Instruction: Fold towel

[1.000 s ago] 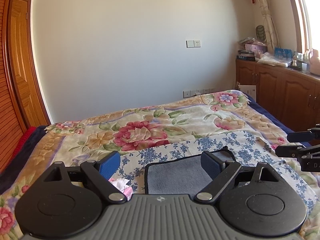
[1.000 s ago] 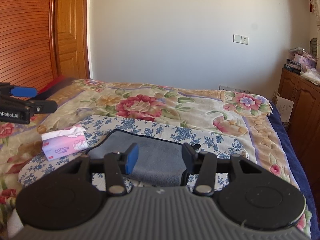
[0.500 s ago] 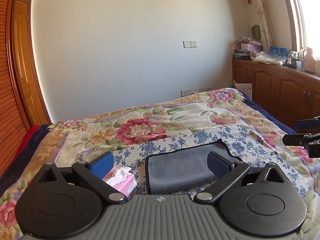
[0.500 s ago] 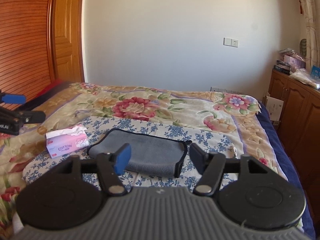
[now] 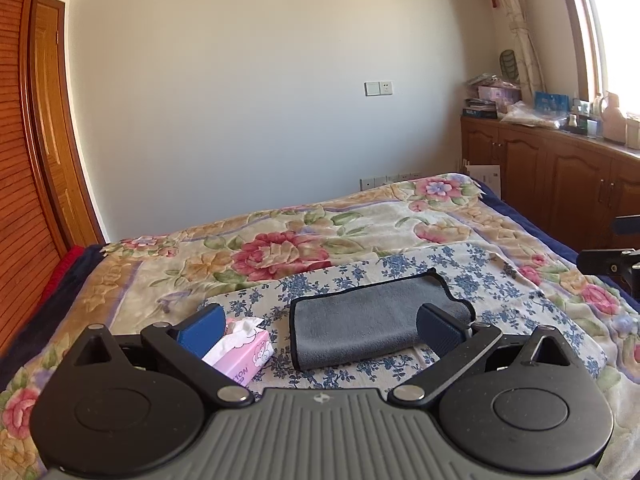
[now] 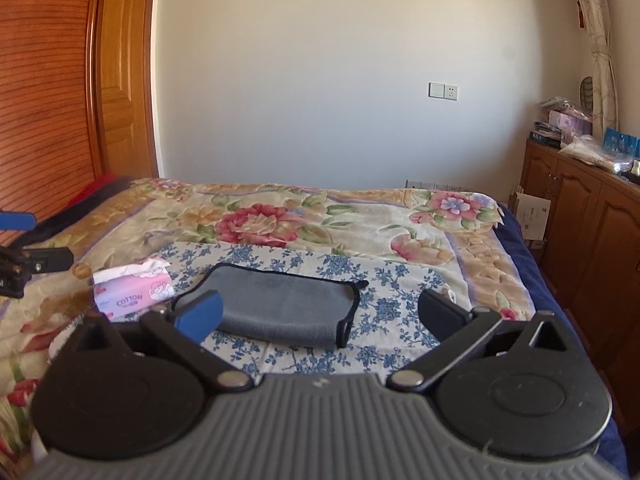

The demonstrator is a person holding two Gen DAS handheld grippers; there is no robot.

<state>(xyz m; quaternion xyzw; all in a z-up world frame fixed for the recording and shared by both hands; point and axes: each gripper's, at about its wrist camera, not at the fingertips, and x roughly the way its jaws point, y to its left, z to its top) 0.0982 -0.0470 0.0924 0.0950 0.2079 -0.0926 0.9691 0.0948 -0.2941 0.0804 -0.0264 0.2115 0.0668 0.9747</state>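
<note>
A grey towel (image 5: 360, 320) with black edging lies folded into a narrow band on a blue-flowered cloth (image 5: 480, 276) on the bed. It also shows in the right wrist view (image 6: 280, 304). My left gripper (image 5: 320, 328) is open and empty, held back from the towel above its near edge. My right gripper (image 6: 320, 312) is open wide and empty, also back from the towel. The right gripper's tip shows at the right edge of the left wrist view (image 5: 612, 260). The left gripper's tip shows at the left edge of the right wrist view (image 6: 24, 256).
A pink tissue pack (image 5: 244, 352) lies left of the towel, also in the right wrist view (image 6: 132, 292). The bed has a floral blanket (image 5: 280, 248). A wooden cabinet (image 5: 560, 184) with clutter stands at the right. A wooden door (image 6: 120, 80) is at the left.
Both grippers have pulled back and up from the towel. The right gripper's jaws have opened wider. The towel stays folded on the cloth.
</note>
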